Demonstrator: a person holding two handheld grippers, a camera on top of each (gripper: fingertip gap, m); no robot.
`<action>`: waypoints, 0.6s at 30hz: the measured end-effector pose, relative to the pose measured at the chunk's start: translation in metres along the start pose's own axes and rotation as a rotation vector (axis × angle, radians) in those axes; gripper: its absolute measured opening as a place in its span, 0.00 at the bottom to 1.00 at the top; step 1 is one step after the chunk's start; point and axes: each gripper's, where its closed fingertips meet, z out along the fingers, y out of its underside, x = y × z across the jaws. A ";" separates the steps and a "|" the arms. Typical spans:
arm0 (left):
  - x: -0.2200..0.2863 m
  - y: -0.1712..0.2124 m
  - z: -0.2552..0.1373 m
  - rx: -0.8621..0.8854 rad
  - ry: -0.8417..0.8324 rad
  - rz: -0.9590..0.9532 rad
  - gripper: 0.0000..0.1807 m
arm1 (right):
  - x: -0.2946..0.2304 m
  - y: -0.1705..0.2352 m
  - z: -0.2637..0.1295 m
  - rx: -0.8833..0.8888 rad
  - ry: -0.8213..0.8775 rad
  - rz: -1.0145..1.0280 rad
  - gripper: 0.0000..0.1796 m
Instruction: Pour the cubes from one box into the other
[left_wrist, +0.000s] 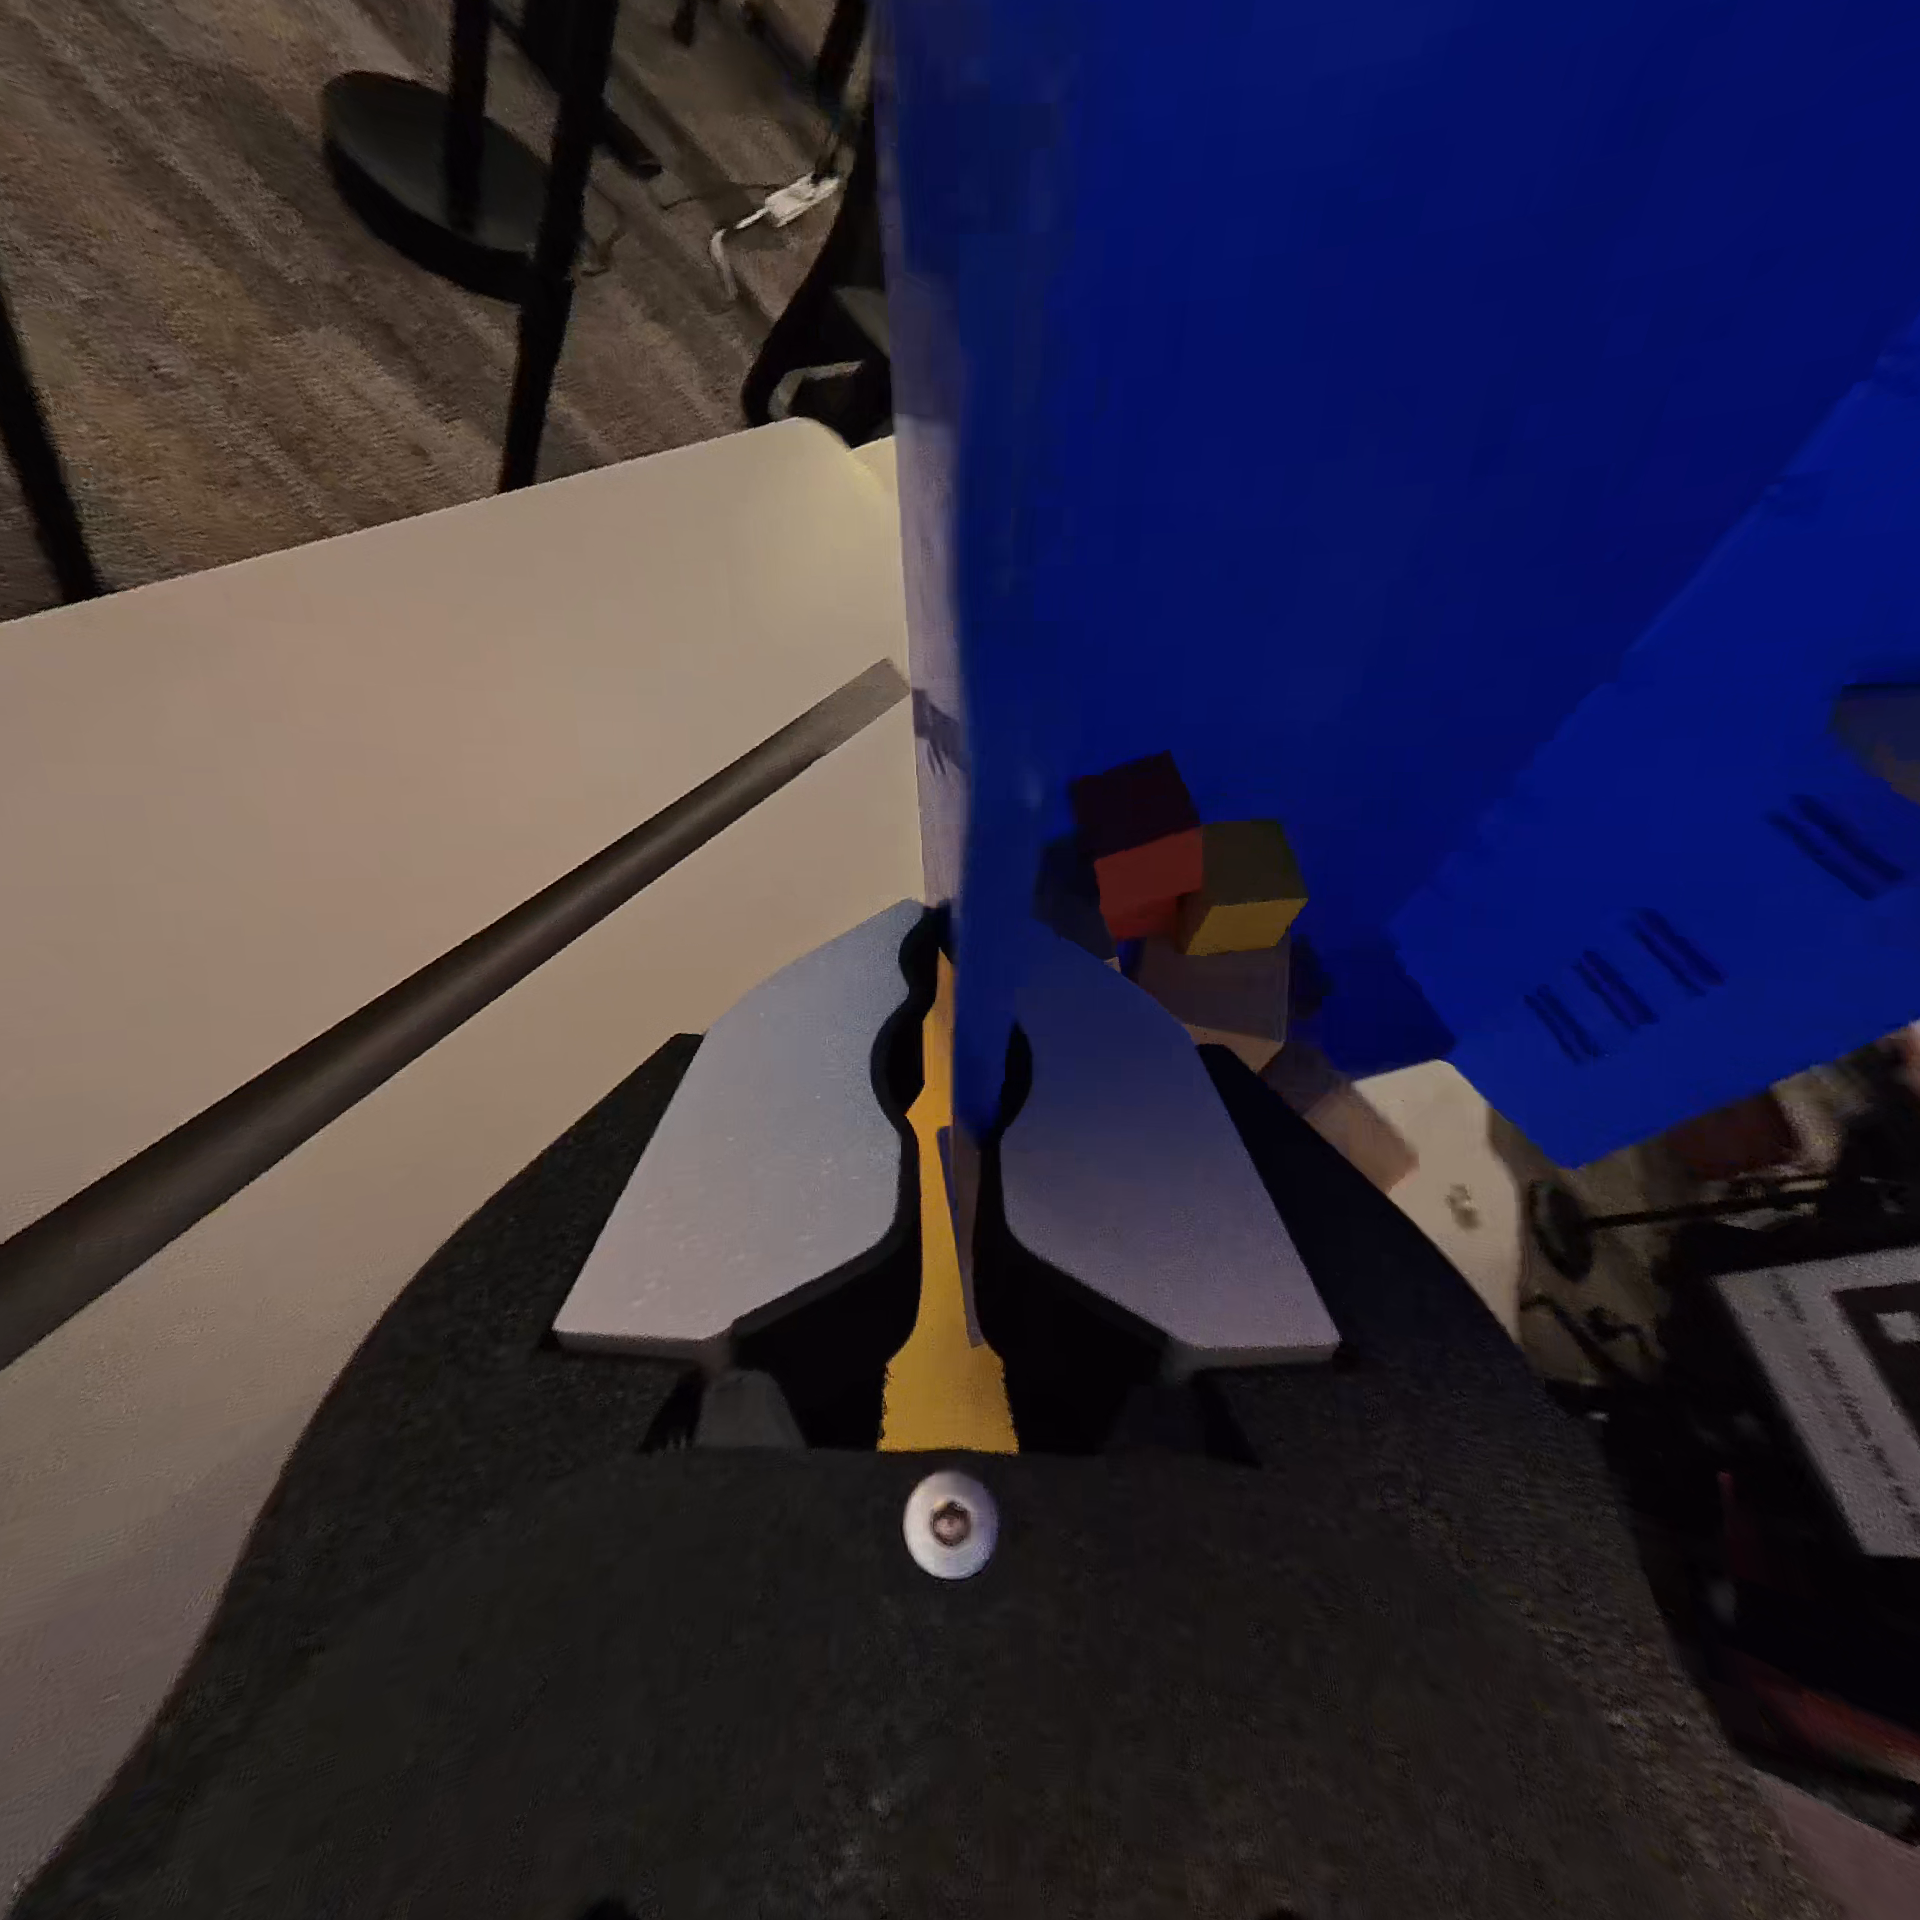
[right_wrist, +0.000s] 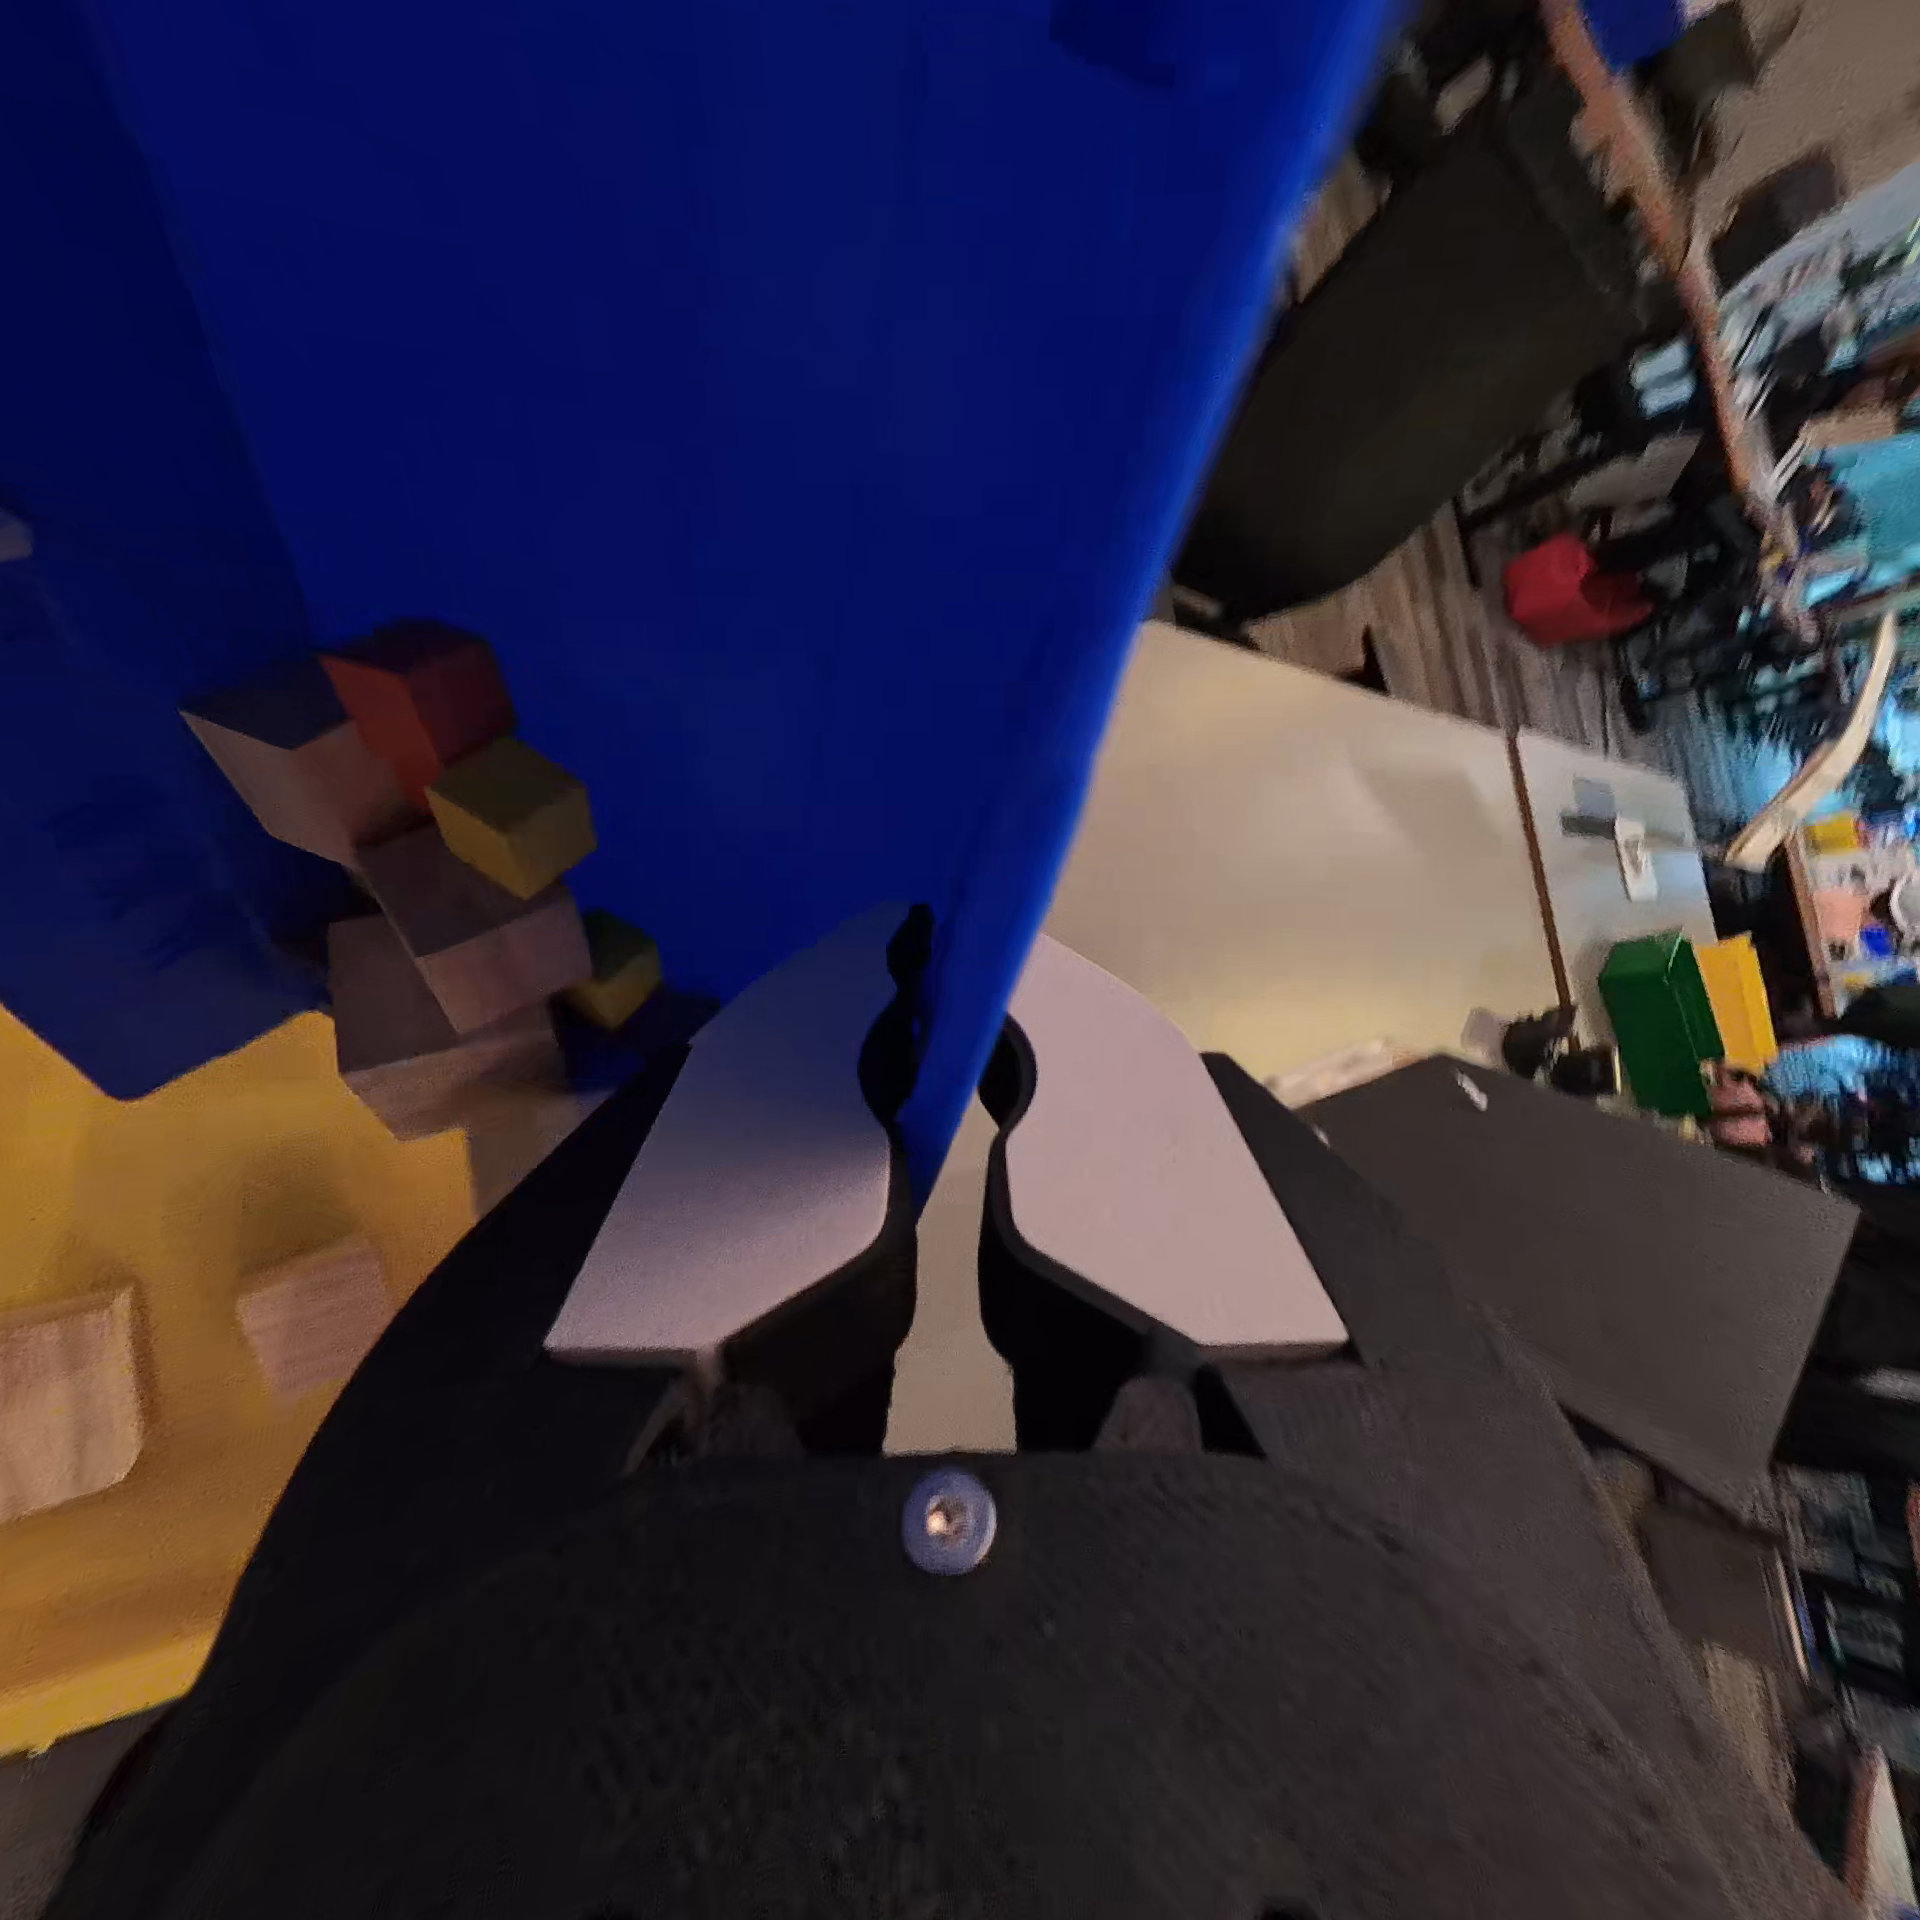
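Between both tongs hangs the tipped blue box (left_wrist: 1403, 468), each clamped on an opposite wall: left tongs (left_wrist: 961, 997), right tongs (right_wrist: 940, 997). Cubes (right_wrist: 457, 810) spill below toward the yellow box (right_wrist: 135, 1164) on the counter (left_wrist: 364, 727).

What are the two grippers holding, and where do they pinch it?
Both hold the blue box: the left gripper and right gripper each pinch a thin side wall at its rim.

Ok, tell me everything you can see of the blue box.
The blue box is smooth plastic, tipped steeply. The left gripper and right gripper each pinch a side wall. One outside face has short slots. Coloured and plain wooden cubes pile at its low end, spilling toward the yellow box.
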 end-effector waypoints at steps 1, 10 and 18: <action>0.002 0.001 0.000 -0.011 -0.017 0.021 0.02 | -0.001 0.004 0.000 -0.045 -0.002 0.009 0.04; 0.008 -0.004 -0.003 0.061 0.081 -0.029 0.02 | 0.005 -0.008 -0.017 0.076 0.022 -0.005 0.05; 0.008 -0.007 -0.008 0.062 0.008 0.017 0.02 | 0.006 -0.007 -0.016 0.080 0.070 -0.025 0.05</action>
